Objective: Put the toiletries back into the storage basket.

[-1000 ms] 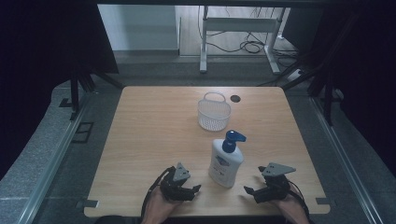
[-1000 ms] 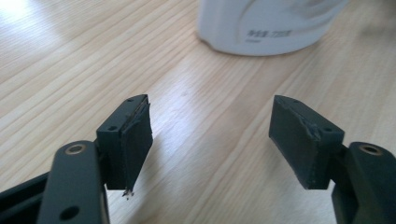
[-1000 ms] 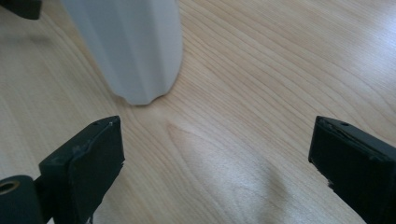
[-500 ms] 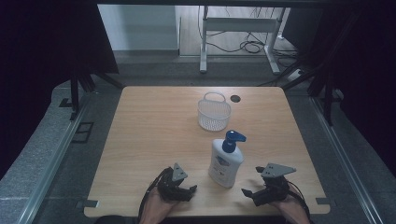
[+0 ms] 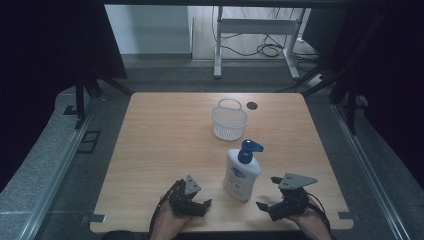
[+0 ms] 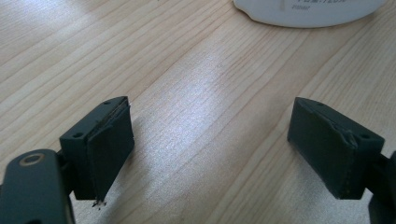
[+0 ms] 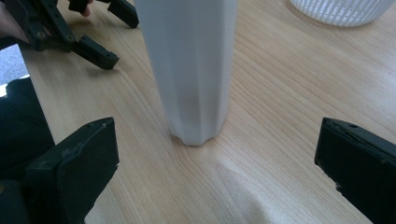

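The pump bottle (image 5: 242,172) stands upright on the wooden table (image 5: 165,145), lower centre of the high view: a white body with a small blue label and a blue pump head turned toward the right. In the right gripper view its pale, faceted lower body (image 7: 191,70) rises at upper centre, resting flat on the wood; the label print is too blurred to read.

The 2 grippers sit low at the bottom edge, 1 on each side of the bottle. The left gripper (image 5: 192,202) has just been opening, with bare wood between its spread jaws. The right gripper (image 5: 267,207) is spread wide too, angled toward the bottle without touching it. A white basket (image 5: 229,121) stands farther up the frame.
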A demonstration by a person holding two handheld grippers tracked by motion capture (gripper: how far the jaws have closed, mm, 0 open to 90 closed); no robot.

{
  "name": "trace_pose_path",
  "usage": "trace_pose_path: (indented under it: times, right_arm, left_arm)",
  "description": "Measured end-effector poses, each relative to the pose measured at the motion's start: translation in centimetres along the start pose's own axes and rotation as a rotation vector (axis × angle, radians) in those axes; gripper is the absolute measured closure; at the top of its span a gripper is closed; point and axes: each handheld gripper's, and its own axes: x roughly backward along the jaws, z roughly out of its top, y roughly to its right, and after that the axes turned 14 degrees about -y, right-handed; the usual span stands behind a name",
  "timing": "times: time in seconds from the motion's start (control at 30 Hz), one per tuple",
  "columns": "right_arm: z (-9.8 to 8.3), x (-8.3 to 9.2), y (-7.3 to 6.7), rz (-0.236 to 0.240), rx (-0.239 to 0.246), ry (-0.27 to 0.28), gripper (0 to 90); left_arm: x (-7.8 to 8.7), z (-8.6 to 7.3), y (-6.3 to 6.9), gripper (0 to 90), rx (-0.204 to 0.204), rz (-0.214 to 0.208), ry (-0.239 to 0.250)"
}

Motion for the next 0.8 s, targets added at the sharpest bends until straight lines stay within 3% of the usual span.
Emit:
trace_pose_path:
  times: [0.4, 0.8]
  right_arm:
    - [2.0, 0.6, -0.4, 0.063, -0.051, 0.054, 0.0]
    - [4.4, 0.9, -0.3, 0.068, -0.086, 0.104, 4.6]
  left_arm:
    - [0.0, 0.0, 0.0, 13.7, 0.003, 0.0, 0.002]
    - [0.0, 0.0, 0.0, 13.6, 0.001, 0.001, -0.003]
